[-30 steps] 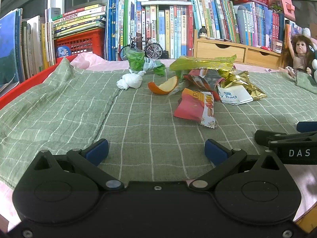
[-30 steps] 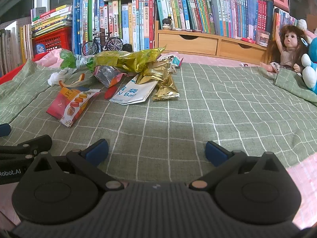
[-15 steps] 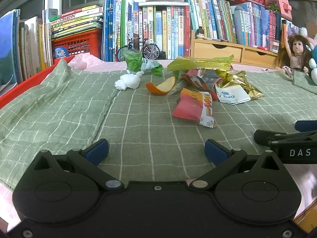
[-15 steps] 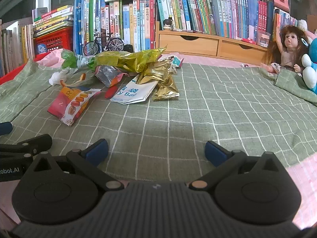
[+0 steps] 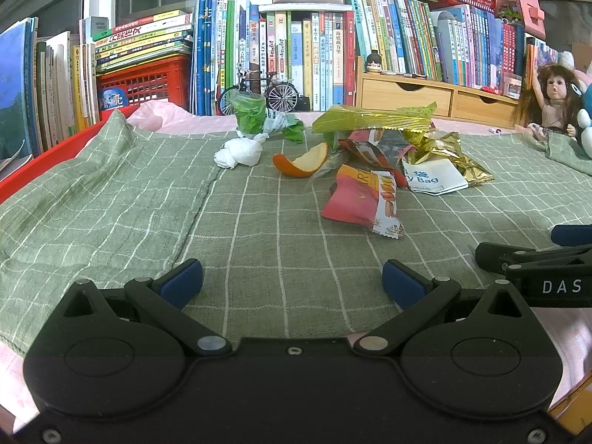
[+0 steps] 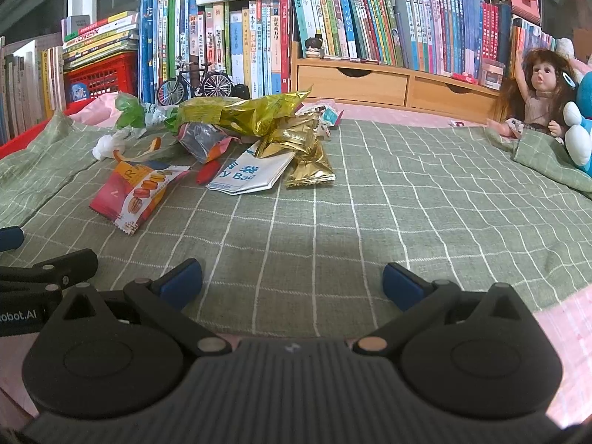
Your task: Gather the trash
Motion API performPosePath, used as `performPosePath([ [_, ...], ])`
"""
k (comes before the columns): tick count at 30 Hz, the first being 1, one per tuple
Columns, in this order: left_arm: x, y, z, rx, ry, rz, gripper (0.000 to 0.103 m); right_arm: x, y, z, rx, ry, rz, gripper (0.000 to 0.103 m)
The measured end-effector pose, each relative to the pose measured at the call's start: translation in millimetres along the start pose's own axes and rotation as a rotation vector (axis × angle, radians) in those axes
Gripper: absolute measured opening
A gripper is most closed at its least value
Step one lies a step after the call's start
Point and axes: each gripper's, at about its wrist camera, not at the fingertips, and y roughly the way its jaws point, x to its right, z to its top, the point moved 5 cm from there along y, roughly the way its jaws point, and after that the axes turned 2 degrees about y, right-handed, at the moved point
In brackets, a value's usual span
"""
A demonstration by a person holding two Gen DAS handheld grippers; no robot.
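Note:
Trash lies in a loose pile on the green checked cloth (image 5: 259, 222). A red snack wrapper (image 5: 364, 201) is nearest, with an orange peel (image 5: 301, 161), a crumpled white tissue (image 5: 240, 152), a green plastic bag (image 5: 251, 114), a yellow-green foil packet (image 5: 373, 120), gold wrappers (image 5: 447, 151) and a white printed bag (image 5: 433, 177) behind it. My left gripper (image 5: 292, 281) stands open, low over the cloth, well short of the pile. My right gripper (image 6: 292, 281) is open too, with the red snack wrapper (image 6: 137, 192) and white printed bag (image 6: 251, 172) ahead to its left.
Rows of books (image 5: 296, 48), a red crate (image 5: 144, 81) and a model bicycle (image 5: 259, 92) line the back. Wooden drawers (image 6: 370, 81) and a doll (image 6: 536, 92) sit at the back right. A red tray edge (image 5: 37, 166) borders the left.
The left wrist view has drifted slightly, so the pile sits a little further left in it. Both grippers remain open and low over the cloth.

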Motion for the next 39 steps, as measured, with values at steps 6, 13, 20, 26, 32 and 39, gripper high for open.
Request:
performPosePath([
  [6,0.2,0.0,0.0,0.0,0.0,0.0,0.103,0.3,-1.2,-0.8,0.006,-0.002,0.0,0.103],
  [13,0.8,-0.1,-0.2,0.0,0.0,0.001,0.103,0.2,-1.1,0.4,-0.003,-0.003,0.002,0.103],
  [20,0.9,-0.6,0.9,-0.004,0.009,-0.006,0.103,1.1,0.9,6.1,-0.053,-0.015,0.019,0.103],
  [26,-1.3,0.6,3.8,-0.032,0.02,-0.023,0.103,2.6,1.1,7.9,-0.074,-0.034,0.041,0.103],
  [32,-4.8,5.0,10.5,-0.08,0.087,-0.102,0.103,1.4,2.9,13.2,-0.103,-0.074,0.05,0.103],
  [39,-28.8,-14.3,43.9,0.016,0.112,-0.133,0.103,15.5,6.6,44.5,-0.09,0.0,0.089,0.103],
])
